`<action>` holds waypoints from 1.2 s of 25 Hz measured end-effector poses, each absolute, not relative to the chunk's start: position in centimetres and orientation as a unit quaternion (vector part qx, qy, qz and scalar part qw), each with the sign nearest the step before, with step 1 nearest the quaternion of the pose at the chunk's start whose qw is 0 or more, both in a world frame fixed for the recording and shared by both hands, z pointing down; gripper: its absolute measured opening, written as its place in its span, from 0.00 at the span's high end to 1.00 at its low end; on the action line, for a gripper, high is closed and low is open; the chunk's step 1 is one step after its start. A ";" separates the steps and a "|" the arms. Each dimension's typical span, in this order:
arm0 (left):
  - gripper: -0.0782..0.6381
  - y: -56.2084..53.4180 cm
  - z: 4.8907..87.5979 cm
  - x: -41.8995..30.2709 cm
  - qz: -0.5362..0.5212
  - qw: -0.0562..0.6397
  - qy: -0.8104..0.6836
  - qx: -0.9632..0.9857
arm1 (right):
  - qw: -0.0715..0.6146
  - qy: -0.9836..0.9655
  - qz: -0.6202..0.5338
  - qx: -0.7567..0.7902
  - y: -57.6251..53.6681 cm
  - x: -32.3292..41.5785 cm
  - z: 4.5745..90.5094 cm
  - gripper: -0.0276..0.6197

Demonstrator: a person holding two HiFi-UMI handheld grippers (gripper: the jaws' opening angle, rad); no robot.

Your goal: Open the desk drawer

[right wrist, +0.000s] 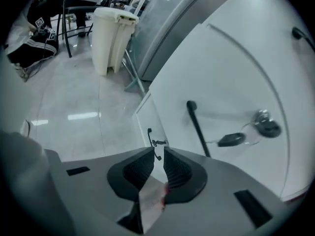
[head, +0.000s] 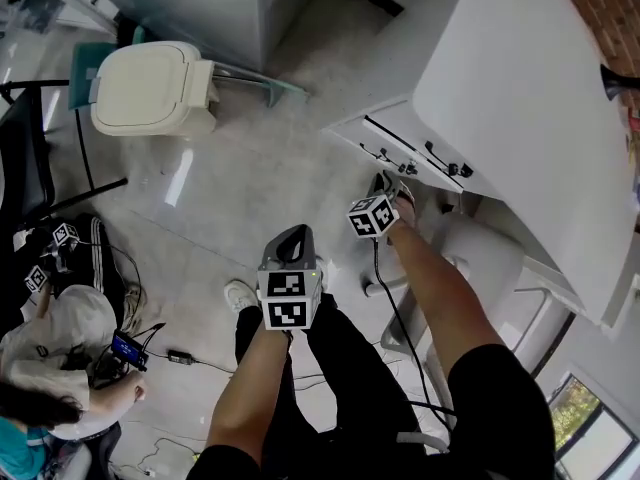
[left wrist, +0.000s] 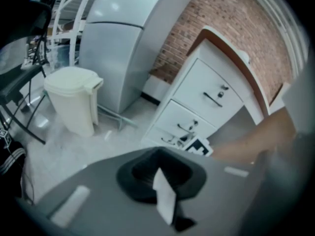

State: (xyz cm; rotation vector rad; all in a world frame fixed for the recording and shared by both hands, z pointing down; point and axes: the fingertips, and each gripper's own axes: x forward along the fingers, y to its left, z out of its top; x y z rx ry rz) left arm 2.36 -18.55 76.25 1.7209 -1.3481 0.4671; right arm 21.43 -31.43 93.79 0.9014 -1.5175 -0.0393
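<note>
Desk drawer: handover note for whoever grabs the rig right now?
Right hand-held gripper: jaws slightly apart, nothing between them, close to the drawer fronts and touching no handle.
Left hand-held gripper: jaws together, empty, further from the desk.
Drawers: all three look shut. The bar handle is nearest the right gripper, and the keys hang in the lock beside it.
Done: right gripper is brought up to the drawers, nothing more.
Left: close on a handle and pull the drawer out.
</note>
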 end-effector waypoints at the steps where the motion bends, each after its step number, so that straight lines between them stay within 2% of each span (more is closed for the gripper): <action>1: 0.89 -18.6 76.8 2.5 0.188 0.437 -0.541 0.694 | 0.643 -0.661 -0.024 0.386 -31.5 22.0 95.2 0.91; 5: 0.89 -19.7 79.8 2.4 0.196 0.425 -0.544 0.696 | 0.667 -0.643 -0.036 0.375 -32.7 24.0 100.0 0.86; 11: 0.89 -19.6 84.0 3.5 0.200 0.440 -0.536 0.692 | 0.666 -0.636 -0.061 0.386 -34.2 24.2 103.3 0.77; 16: 0.89 -18.8 86.3 4.7 0.209 0.445 -0.523 0.696 | 0.707 -0.592 -0.102 0.373 -35.6 25.6 106.4 0.77; 20: 0.89 -18.3 88.2 5.3 0.215 0.453 -0.516 0.694 | 0.725 -0.577 -0.121 0.357 -36.5 25.9 107.6 0.79; 25: 0.89 -18.2 89.3 5.4 0.218 0.461 -0.515 0.690 | 0.733 -0.571 -0.141 0.341 -37.2 25.7 108.4 0.91; 30: 0.89 -17.8 89.9 5.2 0.229 0.459 -0.509 0.691 | 0.725 -0.578 -0.155 0.340 -37.0 25.7 108.8 0.93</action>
